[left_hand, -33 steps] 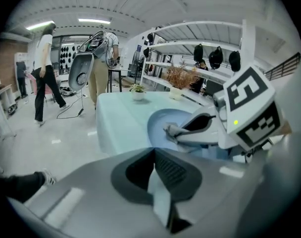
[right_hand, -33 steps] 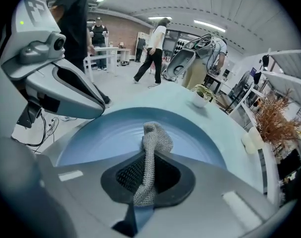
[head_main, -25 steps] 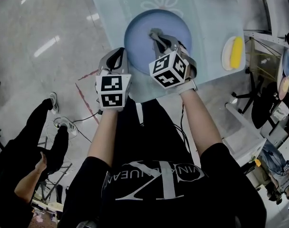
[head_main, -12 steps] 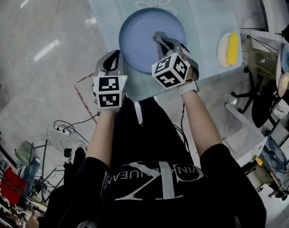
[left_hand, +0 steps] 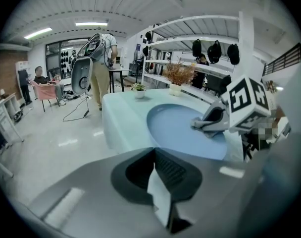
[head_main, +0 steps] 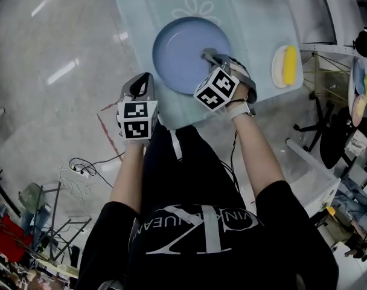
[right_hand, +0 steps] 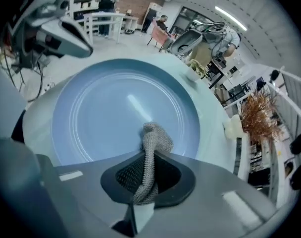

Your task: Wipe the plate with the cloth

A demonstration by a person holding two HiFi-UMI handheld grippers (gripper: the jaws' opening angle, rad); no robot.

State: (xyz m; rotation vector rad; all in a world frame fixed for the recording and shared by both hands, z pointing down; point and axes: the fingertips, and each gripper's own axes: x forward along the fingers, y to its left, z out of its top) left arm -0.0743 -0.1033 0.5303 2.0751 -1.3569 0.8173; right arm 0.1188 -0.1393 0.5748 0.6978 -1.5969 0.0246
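Cloth (right_hand: 155, 138) has slid from the middle of the blue plate (head_main: 177, 50) over to its right side, pinched tight in the right claw (right_hand: 146, 177). Plate's sitting by the near edge of the tabletop (head_main: 256, 29). Left claw (left_hand: 159, 185) has backed off past the near-left corner, closed on nothing.

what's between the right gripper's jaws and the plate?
Only the grey cloth: the right gripper pinches it, and its free end reaches down to the blue plate. The right gripper view shows it.
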